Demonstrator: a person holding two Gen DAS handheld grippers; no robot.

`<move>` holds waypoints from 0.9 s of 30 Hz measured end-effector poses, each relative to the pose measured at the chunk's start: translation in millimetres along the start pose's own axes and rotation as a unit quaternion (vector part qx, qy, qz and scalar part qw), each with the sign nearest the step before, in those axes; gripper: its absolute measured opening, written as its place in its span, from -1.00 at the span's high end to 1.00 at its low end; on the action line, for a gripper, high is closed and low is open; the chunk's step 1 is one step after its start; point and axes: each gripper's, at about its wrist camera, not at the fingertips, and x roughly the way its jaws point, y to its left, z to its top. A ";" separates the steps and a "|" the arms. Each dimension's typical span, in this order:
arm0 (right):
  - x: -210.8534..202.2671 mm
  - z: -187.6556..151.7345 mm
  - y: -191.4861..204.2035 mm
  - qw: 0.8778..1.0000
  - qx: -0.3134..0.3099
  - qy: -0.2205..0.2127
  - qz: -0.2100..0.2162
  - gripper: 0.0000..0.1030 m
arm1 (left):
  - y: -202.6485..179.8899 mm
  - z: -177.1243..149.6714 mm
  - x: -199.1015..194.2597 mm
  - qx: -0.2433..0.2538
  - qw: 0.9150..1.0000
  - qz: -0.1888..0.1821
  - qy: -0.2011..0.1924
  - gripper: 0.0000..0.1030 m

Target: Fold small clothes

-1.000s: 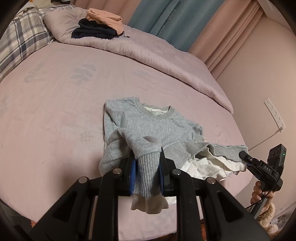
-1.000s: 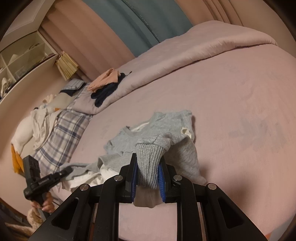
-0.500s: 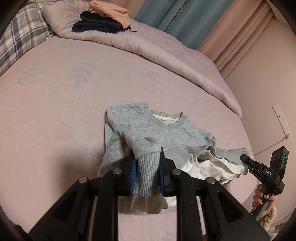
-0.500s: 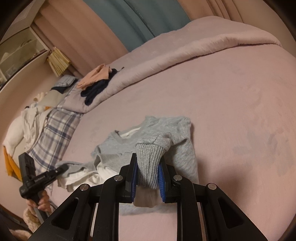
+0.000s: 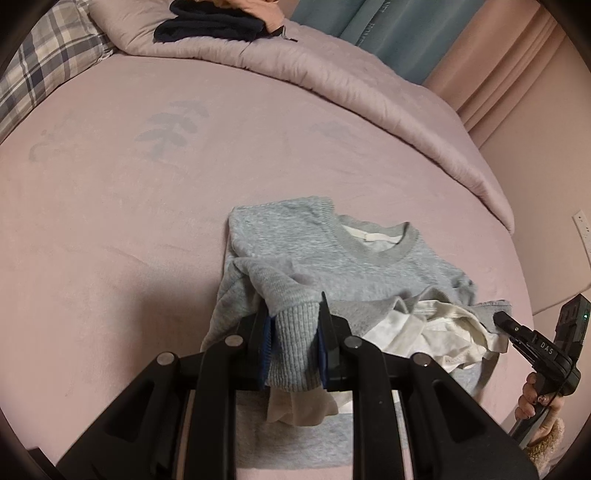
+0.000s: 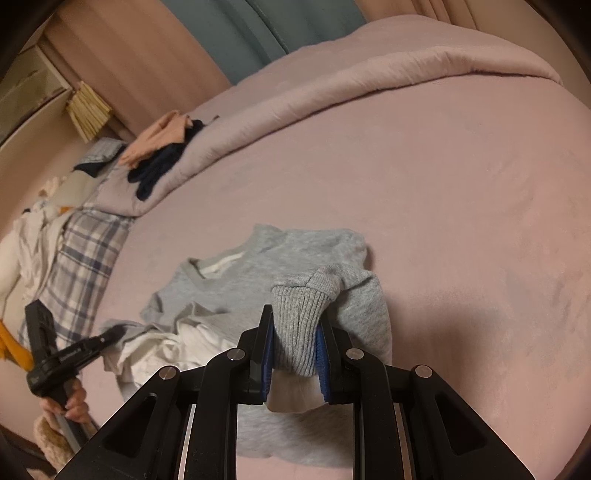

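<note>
A small grey sweatshirt [image 5: 332, 254] with a white lining lies on the pink bed, collar away from me; it also shows in the right wrist view [image 6: 236, 280]. My left gripper [image 5: 293, 328] is shut on one ribbed grey cuff [image 5: 291, 343]. My right gripper [image 6: 295, 332] is shut on the other ribbed cuff [image 6: 295, 314]. Both sleeves are drawn in over the body. The hem is bunched with white lining showing [image 5: 424, 336]. Each gripper appears in the other's view: the right one [image 5: 532, 343] and the left one [image 6: 74, 354].
A rolled pink duvet [image 5: 351, 81] runs along the far side with folded dark and peach clothes [image 5: 214, 22] on it. A plaid pillow [image 5: 48, 62] lies at the left. A wall with a socket strip [image 5: 581, 229] is at the right. Pink bedsheet [image 5: 110, 221] surrounds the sweatshirt.
Both grippers have moved forward over the sweatshirt, carrying the cuffs toward the collar. The sleeves now lie further across the body. Both grips are unchanged.
</note>
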 end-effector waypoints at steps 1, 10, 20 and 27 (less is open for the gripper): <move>3.4 0.7 -1.8 1.000 0.001 0.003 -0.006 0.60 | 0.6 0.7 2.1 -0.001 1.000 0.001 0.001 0.62; 16.0 1.8 -8.8 0.999 0.005 0.015 -0.030 0.60 | 8.2 1.0 17.5 -0.014 1.000 0.013 0.015 0.61; 25.1 1.7 -6.2 0.998 -0.006 0.019 -0.054 0.60 | 11.4 -3.4 30.5 -0.020 0.999 0.029 0.022 0.59; 24.2 0.3 -7.0 0.998 -0.005 0.016 -0.059 0.56 | 11.0 -5.6 22.4 -0.022 0.999 0.026 0.016 0.49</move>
